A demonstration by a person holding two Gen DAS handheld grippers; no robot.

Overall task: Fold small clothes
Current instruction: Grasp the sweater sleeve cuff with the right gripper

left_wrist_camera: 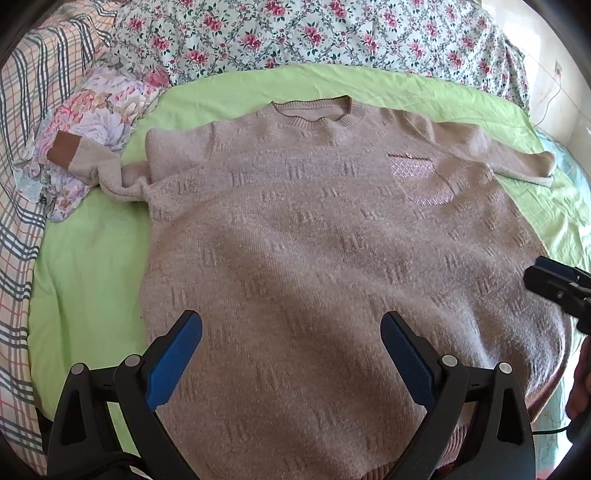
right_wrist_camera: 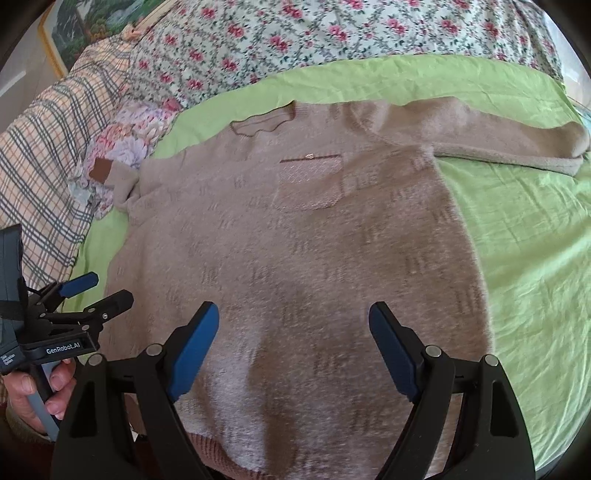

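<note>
Green sheet (right_wrist_camera: 517, 240) spread over the bed, flowered quilt (left_wrist_camera: 332, 33) bunched along the far side, a plaid blanket (left_wrist_camera: 22, 129) off to the left, and right in the middle lies the beige sweater (left_wrist_camera: 314, 240), flat on its back with the collar (left_wrist_camera: 314, 110) pointing away from us. Its one sleeve (right_wrist_camera: 480, 136) runs straight out to the right across the sheet; the other sleeve (left_wrist_camera: 110, 170) is crumpled at the left, its brown cuff (left_wrist_camera: 66, 149) resting on a bundle of floral cloth (left_wrist_camera: 99, 110). Both tools hover over the hem end now: the left gripper (left_wrist_camera: 291, 354) with its blue pads spread wide and nothing between them, the right gripper (right_wrist_camera: 293, 347) likewise gaping and empty. A hand (right_wrist_camera: 40, 391) shows at the left gripper's handle in the right view. So no fold has begun, by the look of it; this is the laying-out stage, just finished. Next, I'd say, a sleeve wants bringing in across the chest, and the bunched left one needs pulling clear of that floral bundle first. Soft knit, so a pinch near the cuff should do it.
</note>
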